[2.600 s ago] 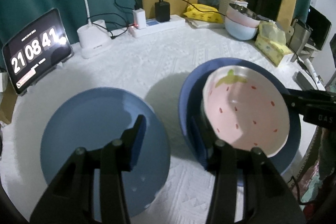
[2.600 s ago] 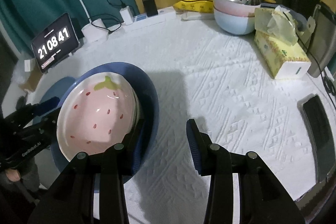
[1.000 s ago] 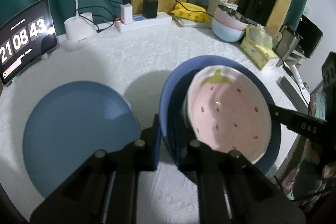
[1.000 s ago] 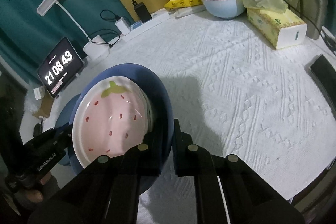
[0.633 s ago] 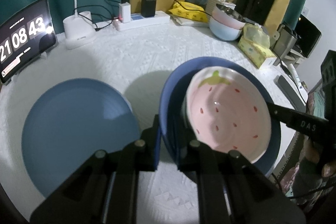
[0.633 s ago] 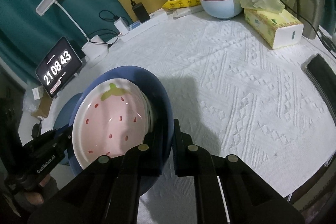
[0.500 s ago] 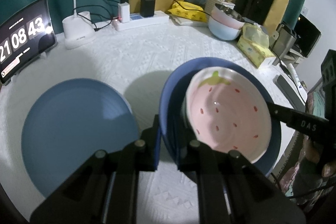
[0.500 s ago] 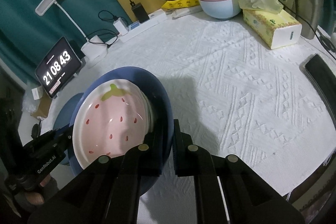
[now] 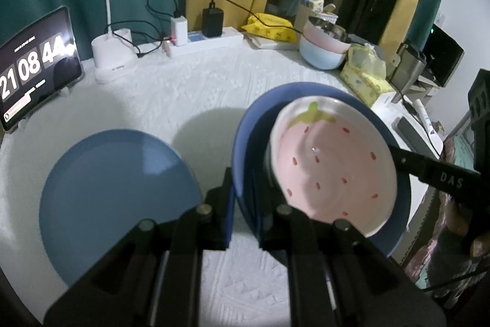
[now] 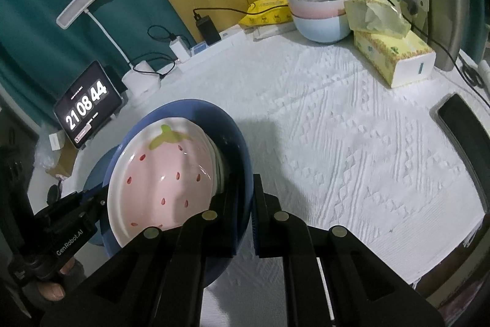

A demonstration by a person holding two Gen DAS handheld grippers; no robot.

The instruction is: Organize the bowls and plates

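both grippers have the same dish between them. the left gripper (image 9: pixel 243 195) is clamped narrow on the near-left rim of a dark blue plate (image 9: pixel 245 137), and the right gripper (image 10: pixel 249 198) is pinched just as tight on the opposite rim of that plate (image 10: pixel 242 143), so the plate hangs between the two, lifted clear of the white tablecloth (image 10: pixel 352 124) and throwing a round shadow on the cloth behind it.

sitting inside the dark blue plate is a strawberry bowl (image 9: pixel 330 164): glossy, white-rimmed, pale pink inside with small red seed marks and a green stalk painted at the far edge. in the right wrist view the strawberry bowl (image 10: pixel 162 173) leans toward the left, and there look to be more pale rims stacked under it (how many i can't tell).

a second, lighter blue plate (image 9: pixel 116 198) lies flat on the cloth, just to the left of the lifted one and apart from it.

toward the back of the table stands a pile of bowls (image 10: pixel 320 11), steel on top, then pink, then pale blue, next to a yellow tissue box (image 10: pixel 395 57). a clock tablet (image 9: pixel 33 66) leans at the left edge, with a white desk lamp (image 9: pixel 113 54) and a power strip (image 9: pixel 208 42) along the back. a dark phone (image 10: pixel 465 131) lies at the right edge.
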